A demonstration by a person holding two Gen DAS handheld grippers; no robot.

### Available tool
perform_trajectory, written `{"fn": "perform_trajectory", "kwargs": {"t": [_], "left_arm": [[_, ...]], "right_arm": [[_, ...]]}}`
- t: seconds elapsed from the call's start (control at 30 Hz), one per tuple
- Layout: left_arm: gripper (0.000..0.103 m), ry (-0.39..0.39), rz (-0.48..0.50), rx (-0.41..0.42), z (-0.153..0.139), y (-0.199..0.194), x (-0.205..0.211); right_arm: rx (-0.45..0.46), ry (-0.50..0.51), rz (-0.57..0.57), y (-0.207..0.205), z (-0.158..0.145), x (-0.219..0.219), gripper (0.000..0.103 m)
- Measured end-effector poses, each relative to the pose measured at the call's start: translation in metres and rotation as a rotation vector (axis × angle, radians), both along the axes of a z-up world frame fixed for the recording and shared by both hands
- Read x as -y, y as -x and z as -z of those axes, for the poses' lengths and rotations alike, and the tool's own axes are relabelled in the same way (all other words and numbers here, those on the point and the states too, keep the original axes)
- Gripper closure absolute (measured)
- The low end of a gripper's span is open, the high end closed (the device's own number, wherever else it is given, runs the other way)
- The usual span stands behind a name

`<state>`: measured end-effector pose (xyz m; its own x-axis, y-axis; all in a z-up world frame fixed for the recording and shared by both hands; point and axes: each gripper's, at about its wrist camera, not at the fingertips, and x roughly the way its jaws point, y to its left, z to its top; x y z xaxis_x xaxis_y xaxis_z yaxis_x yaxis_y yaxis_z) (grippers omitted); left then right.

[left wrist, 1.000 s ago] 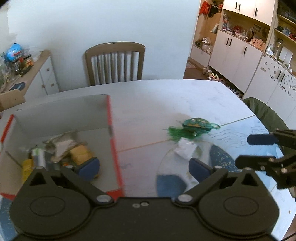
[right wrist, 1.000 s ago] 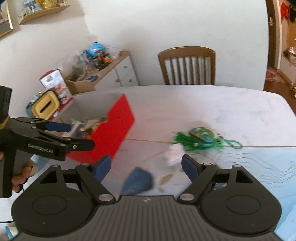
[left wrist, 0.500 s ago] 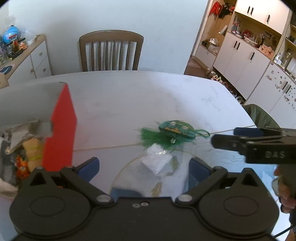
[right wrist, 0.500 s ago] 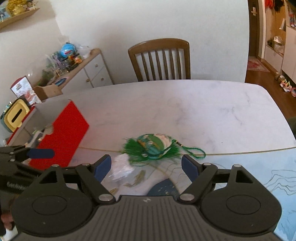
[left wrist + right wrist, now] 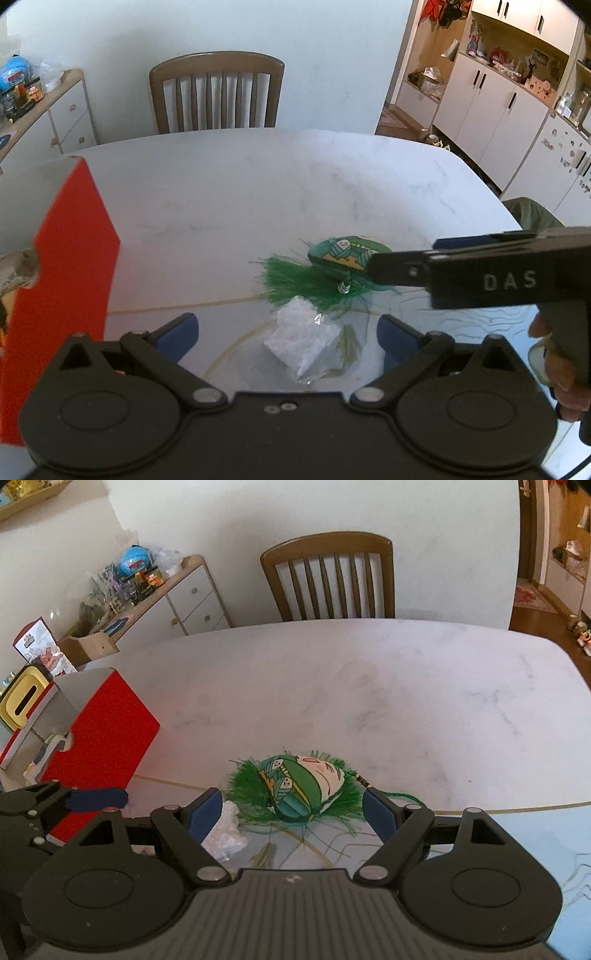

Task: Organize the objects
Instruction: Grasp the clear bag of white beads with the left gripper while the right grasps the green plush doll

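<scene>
A green tasselled ornament with a painted face (image 5: pixel 304 788) lies on the white marble table (image 5: pixel 369 686); it also shows in the left wrist view (image 5: pixel 334 264). My right gripper (image 5: pixel 293 816) is open, its blue pads on either side of the ornament. A small clear plastic packet (image 5: pixel 301 338) lies just in front of my left gripper (image 5: pixel 286 338), which is open and empty; the packet also shows in the right wrist view (image 5: pixel 225 834). A red open box (image 5: pixel 62 280) holding several items stands at the left.
A wooden chair (image 5: pixel 218 94) stands at the table's far side. A sideboard with clutter (image 5: pixel 155 598) is at the back left, white cupboards (image 5: pixel 509 110) at the right. A blue patterned mat (image 5: pixel 535 838) covers the near right of the table.
Both grippers have swung right, away from the red box, and closed in on the ornament and packet. The right gripper now straddles the ornament.
</scene>
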<state>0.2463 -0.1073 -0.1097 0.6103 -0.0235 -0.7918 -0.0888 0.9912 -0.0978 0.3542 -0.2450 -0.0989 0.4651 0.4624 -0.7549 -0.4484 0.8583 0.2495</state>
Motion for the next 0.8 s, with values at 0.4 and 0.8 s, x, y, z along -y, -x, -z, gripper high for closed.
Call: {"fn": "perform_trajectory", "kwargs": {"t": [0.4, 0.8], "left_arm": [[0.006, 0.006, 0.003, -0.033, 0.027, -0.021, -0.002], [0.034, 0.004, 0.059, -0.049, 0.042, -0.016, 0.008]], "right_arm": [[-0.03, 0.013, -0.034, -0.029, 0.03, -0.02, 0.02], [-0.04, 0.041, -0.024, -0.033, 0.048, -0.023, 0.02]]}}
